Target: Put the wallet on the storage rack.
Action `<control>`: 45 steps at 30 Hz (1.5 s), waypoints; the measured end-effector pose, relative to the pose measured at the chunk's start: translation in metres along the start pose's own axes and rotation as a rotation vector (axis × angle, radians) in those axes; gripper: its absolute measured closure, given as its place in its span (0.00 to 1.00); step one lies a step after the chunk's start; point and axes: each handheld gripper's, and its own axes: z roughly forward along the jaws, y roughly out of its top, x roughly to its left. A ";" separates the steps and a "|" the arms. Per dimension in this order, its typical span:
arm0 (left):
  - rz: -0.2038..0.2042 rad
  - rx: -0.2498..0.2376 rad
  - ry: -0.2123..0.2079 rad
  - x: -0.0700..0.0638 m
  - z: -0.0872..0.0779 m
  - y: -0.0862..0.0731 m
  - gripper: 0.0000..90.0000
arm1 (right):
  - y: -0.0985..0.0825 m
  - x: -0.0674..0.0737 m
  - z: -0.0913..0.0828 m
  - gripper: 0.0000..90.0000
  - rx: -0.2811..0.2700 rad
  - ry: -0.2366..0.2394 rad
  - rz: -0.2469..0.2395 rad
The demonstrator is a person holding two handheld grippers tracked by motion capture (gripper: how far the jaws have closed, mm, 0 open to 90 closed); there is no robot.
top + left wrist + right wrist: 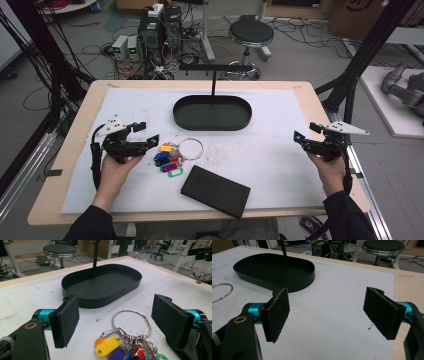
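A metal key ring [190, 148] with several coloured plastic tags [167, 161] lies on the white mat, left of centre. My left gripper [148, 135] stands open just left of the tags, held in a hand. In the left gripper view the ring [131, 322] and tags [108, 346] lie between and below the wide-apart jaws, untouched. A black oval tray [212, 112] with an upright post stands behind them. My right gripper [301, 139] is open at the mat's right side, with nothing between its jaws over bare mat [329, 322].
A flat black box [215, 190] lies near the front edge, right of the tags. The oval tray [274, 271] sits far left in the right gripper view. A round stool [250, 35], computers and cables stand on the floor beyond the table.
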 end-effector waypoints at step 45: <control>0.065 0.100 -0.160 -0.046 0.060 -0.004 0.35 | -0.008 -0.002 -0.004 0.24 0.011 -0.029 -0.014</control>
